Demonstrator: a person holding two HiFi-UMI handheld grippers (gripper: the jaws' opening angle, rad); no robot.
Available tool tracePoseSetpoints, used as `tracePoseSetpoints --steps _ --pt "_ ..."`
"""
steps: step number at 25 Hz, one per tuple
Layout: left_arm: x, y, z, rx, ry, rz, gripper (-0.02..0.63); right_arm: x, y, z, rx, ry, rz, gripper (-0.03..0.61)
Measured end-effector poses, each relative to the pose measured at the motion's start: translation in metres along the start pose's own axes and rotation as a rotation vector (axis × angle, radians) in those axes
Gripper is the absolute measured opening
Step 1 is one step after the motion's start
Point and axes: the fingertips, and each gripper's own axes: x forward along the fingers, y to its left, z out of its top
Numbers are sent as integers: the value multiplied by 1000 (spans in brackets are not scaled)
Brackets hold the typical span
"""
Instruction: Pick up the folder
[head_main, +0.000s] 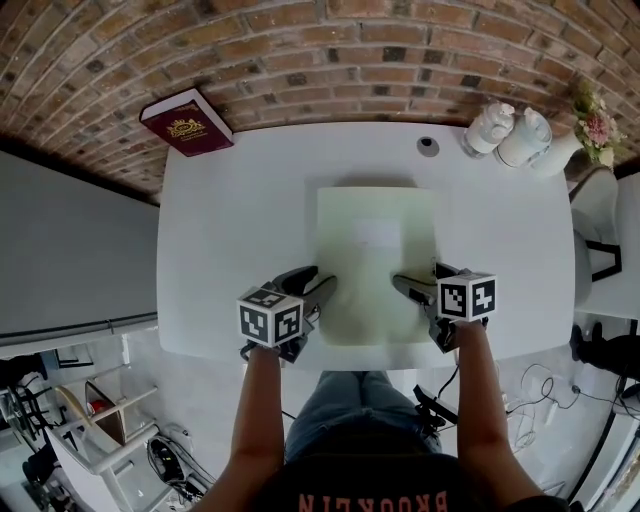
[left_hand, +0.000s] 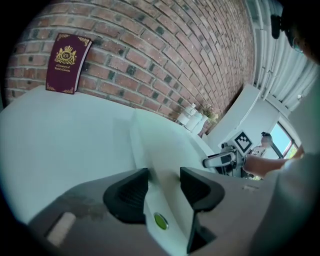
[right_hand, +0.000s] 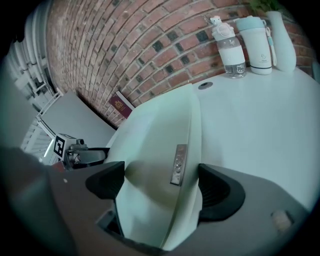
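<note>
We hold folder (head_main: 375, 255) at table (head_main: 225, 230) front edge, left gripper (head_main: 318, 286) jaws narrow on its left side, right gripper (head_main: 406, 286) jaws wider on right side

1. Brick wall (head_main: 330, 50) is running behind the white table (head_main: 230, 230).
2. Grey panel (head_main: 70, 250) is standing left of it.
3. Daylight is coming through a window (left_hand: 285, 137).
4. Cables (head_main: 545, 385) are lying on the floor (head_main: 200, 420).

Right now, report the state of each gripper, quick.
Left gripper: closed on the edge of the folder.
Right gripper: closed on the folder, which fills its wider gap from pad to pad.
</note>
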Motion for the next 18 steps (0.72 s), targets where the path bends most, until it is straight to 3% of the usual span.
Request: tracePoseSetpoints --steps 10,18 --pt "-23 -10 34 45 -123 28 192 -20 24 22 -89 -66 -39 466" --pt "-44 -32 76 124 -243 36 189 -51 44 55 -153 -191 -66 463"
